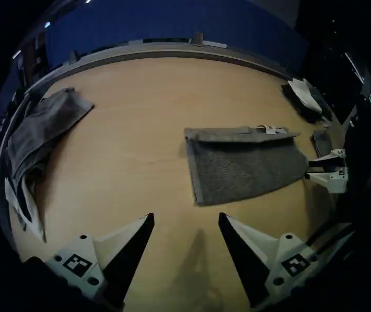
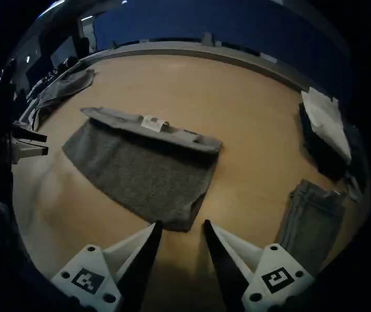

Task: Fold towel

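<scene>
The grey towel (image 2: 143, 166) lies flat on the table (image 2: 247, 104), its far edge already turned over into a narrow band. Its near corner sits just ahead of the tips of the right tongs (image 2: 182, 222), which are held a little apart and grip nothing. The left tongs (image 1: 186, 215) are spread wider, also empty, with the towel ahead of them and off to their right.

The step in hand is judged to be the next fold. It is best done if two corners of one edge are taken, one in each pair of tongs. The right tongs should be closed on the corner in front of them and the left tongs brought across to the matching corner. The edge should then be lifted evenly and laid onto the opposite edge, so that no slack bunches in the middle.

A small white tag (image 2: 154, 123) is seen on the turned-over band, beyond the right tongs — no writing on it can be read. Black-and-white square markers (image 2: 88, 281) are carried on the tongs; no brand can be made out.
</scene>
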A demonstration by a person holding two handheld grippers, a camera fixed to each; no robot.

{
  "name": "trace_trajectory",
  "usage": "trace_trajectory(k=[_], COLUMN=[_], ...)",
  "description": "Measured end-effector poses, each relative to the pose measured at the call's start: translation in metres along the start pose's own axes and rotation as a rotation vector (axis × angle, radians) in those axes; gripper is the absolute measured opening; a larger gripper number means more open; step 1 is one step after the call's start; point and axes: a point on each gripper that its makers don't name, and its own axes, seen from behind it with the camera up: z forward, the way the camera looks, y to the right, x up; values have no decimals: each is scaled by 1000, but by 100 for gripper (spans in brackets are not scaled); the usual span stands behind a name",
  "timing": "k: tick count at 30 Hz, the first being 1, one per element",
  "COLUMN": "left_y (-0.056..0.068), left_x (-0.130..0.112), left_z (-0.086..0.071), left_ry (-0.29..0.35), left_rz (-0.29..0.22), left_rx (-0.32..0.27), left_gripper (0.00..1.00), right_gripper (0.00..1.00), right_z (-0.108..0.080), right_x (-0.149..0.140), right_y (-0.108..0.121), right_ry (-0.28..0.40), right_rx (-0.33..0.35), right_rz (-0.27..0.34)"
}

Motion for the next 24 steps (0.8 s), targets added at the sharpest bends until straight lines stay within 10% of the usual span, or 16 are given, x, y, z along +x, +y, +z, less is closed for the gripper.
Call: trace_trajectory(k=[13,24], left_y=[-1,4], left_x=[-5,-6], left_z=[2,1], left_ry=[-6,-6], left_rz=[-2,-1], left_rx=[2,-2], left_gripper=[91,92], right_gripper=[8,2], right_z=[3,-3], right_x=[-4,-1], right_y=[-3,-4], right_ry=[-5,1], right_rx=[21,30], right_rz=[10,18])
